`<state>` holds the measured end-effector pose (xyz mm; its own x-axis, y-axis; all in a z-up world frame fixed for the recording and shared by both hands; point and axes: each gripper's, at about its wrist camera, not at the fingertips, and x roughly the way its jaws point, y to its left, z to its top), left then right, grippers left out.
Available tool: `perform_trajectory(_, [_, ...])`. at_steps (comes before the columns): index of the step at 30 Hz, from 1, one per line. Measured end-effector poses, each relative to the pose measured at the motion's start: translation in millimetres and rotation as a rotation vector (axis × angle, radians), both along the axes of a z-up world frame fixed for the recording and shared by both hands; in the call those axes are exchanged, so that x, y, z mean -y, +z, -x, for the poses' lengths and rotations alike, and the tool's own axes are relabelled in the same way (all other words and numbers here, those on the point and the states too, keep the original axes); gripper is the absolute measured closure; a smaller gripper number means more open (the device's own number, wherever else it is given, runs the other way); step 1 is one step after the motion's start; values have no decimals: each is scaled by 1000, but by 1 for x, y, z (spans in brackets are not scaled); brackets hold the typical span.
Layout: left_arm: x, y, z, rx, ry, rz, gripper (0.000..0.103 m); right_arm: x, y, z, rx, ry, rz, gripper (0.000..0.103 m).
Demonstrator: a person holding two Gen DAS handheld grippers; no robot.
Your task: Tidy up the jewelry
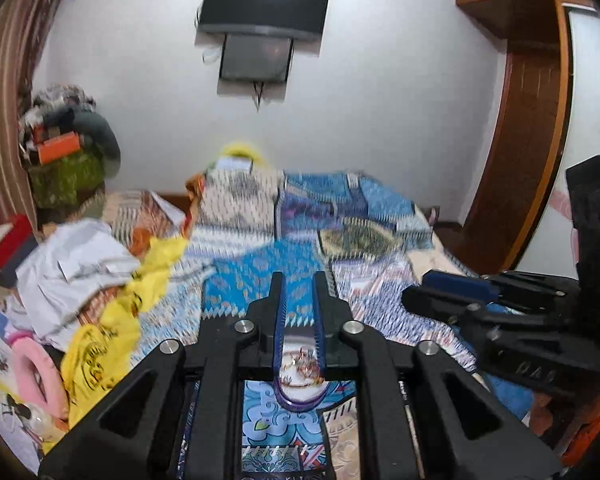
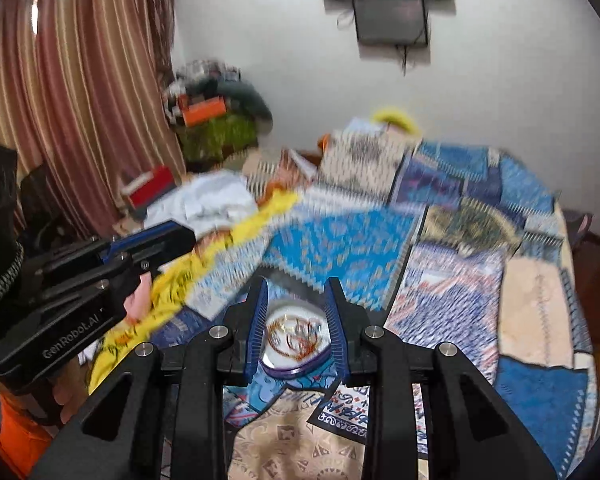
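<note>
A white plate with a purple rim [image 2: 288, 360] lies on the patterned bedspread and holds gold bangles and small jewelry [image 2: 296, 338]. In the right wrist view it sits low between my right gripper's [image 2: 296, 286] open blue-padded fingers [image 2: 260, 308], which hold nothing. In the left wrist view the plate [image 1: 300, 396] and jewelry [image 1: 306, 364] show below my left gripper [image 1: 299, 280], whose fingers [image 1: 279, 300] stand slightly apart and empty. Each gripper shows in the other's view: the right one [image 1: 452, 296] and the left one [image 2: 156, 244].
The bed is covered by a blue patchwork spread [image 2: 340, 236]. Yellow cloth [image 1: 108, 336], white cloth [image 1: 72, 264], a pink item [image 1: 32, 372] and a red box [image 1: 8, 240] lie at the left. Pillows [image 1: 240, 196] sit at the wall. A wooden wardrobe [image 1: 528, 120] stands at the right.
</note>
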<state>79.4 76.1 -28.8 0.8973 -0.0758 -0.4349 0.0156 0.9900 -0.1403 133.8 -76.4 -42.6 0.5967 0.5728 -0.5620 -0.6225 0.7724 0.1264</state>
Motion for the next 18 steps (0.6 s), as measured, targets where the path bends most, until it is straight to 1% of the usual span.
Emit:
perform_trajectory(4, [9,31,33,115,25,-25,77,20,34,29,105,-27,-81,77])
perform_trajectory(5, [11,38,43,148,32,-32,73,24,42,36,133,-36,-100,77])
perform_trajectory(6, [13,43,51,172,40,-37,68,29,49,44,164,-46,-117,74])
perform_trajectory(7, [14,48,59,196,47,-43,67,34,56,52,196,-57,-133,71])
perform_trajectory(8, [15,53,66,218,55,-50,65,37,61,58,222,-69,-144,60])
perform_trajectory(9, [17,57,73,239,63,-58,59,42,66,67,260,-90,-160,51])
perform_trajectory(10, [19,60,79,257,72,-65,55,44,70,75,292,-107,-170,47])
perform_trajectory(11, [20,63,84,272,82,-71,45,47,73,82,326,-125,-178,40])
perform_trajectory(12, [21,65,90,287,94,-75,38,49,76,89,354,-139,-182,34])
perform_trajectory(14, [23,68,98,308,103,-77,32,51,80,99,393,-158,-185,27])
perform_trajectory(16, [24,70,104,314,113,-77,20,50,82,104,414,-175,-186,22])
perform_trajectory(17, [25,70,106,318,121,-76,11,50,83,106,420,-182,-185,18])
perform_trajectory(18, [24,71,109,329,130,-72,9,50,82,107,428,-194,-184,16])
